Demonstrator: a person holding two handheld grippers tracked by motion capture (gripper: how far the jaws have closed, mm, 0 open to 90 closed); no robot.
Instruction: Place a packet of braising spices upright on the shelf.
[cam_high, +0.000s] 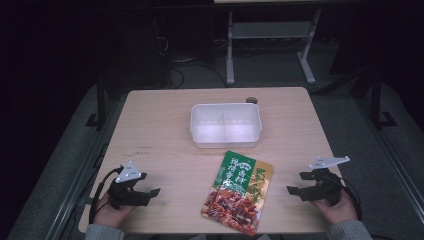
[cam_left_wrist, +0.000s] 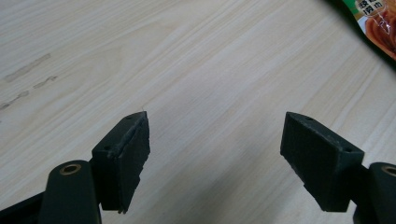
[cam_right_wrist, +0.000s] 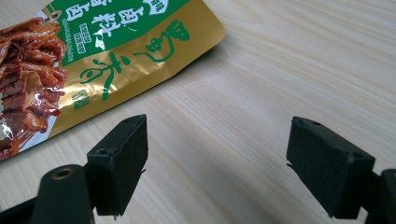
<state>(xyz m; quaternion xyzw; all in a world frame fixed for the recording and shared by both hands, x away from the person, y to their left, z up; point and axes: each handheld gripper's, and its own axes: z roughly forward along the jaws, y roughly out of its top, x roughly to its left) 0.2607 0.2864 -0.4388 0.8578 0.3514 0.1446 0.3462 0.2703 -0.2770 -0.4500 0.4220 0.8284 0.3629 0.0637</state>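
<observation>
Where both tools gape empty, left tool (cam_high: 150, 189), right tool (cam_high: 296, 185): green-gold snack pouch (cam_high: 238, 192), Chinese lettering, unreadable.

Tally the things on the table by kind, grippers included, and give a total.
Food pouches: 1, the snack pouch
Plastic containers: 1, the white tub
Grippers: 2, left gripper and right gripper, both open
Total: 4
</observation>
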